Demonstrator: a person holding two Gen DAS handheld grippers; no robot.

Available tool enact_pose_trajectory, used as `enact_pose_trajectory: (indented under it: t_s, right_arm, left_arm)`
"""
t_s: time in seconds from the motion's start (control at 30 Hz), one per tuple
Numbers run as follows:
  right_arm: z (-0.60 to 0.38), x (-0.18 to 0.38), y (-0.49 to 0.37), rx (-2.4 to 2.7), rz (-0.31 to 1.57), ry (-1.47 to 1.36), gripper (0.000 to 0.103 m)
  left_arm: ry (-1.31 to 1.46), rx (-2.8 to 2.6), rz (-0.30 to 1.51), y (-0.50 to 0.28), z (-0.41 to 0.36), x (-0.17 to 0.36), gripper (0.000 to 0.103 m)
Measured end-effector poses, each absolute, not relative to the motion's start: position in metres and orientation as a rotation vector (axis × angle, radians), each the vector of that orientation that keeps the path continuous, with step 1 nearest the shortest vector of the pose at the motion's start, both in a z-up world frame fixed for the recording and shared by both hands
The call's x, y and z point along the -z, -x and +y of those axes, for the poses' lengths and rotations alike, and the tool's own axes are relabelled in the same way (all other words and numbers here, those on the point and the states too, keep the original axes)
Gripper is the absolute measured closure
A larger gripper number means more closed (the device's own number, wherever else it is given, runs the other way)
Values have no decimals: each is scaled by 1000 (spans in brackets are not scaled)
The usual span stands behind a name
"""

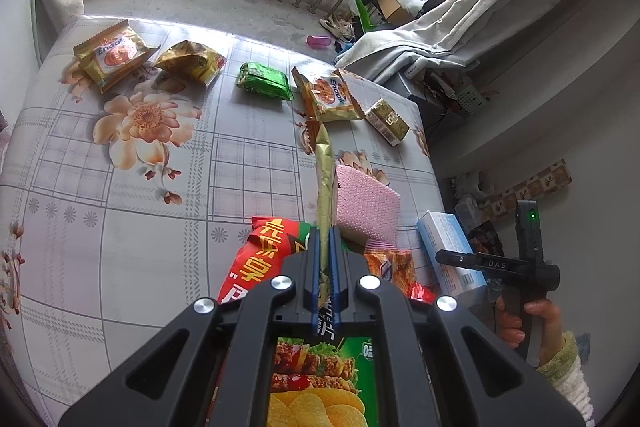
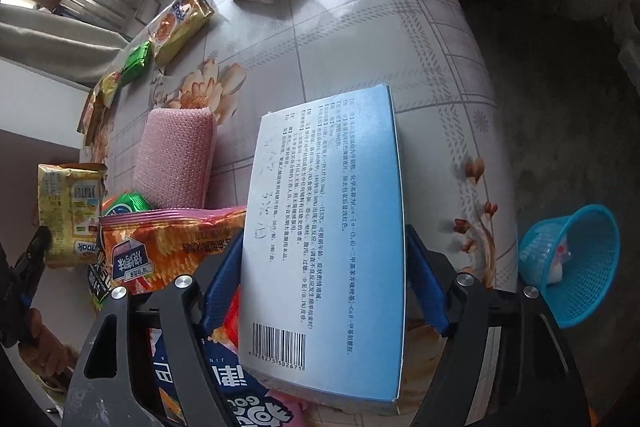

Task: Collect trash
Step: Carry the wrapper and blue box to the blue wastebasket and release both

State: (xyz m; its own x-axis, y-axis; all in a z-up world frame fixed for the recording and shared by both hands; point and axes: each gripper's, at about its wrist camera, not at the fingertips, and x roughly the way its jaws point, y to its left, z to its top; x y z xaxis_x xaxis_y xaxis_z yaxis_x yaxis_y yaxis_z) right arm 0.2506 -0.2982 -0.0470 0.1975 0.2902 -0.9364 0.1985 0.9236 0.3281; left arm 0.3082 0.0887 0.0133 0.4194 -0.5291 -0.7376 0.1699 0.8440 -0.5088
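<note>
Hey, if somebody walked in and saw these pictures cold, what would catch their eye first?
Probably the blue box filling the right wrist view, clamped in the right claw above the flowered tablecloth. Next, the gold wrapper pinched edge-on in the left claw, and the blue basket beyond the table's edge.

wrappers [image 1: 256, 259] crowd near edge, bare tablecloth [image 1: 120, 247] left

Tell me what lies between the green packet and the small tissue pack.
In the left wrist view, an Enaak snack packet lies between the green packet and the tissue pack.
</note>
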Motion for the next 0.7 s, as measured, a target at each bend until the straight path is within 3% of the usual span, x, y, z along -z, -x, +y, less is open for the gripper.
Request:
enact_pose_trajectory:
  t_s: [0.7]
  right_arm:
    - [-346,-22,-191,-233,1159,-653,34]
  left_arm:
    - [277,510,982,-263,38,-85,99]
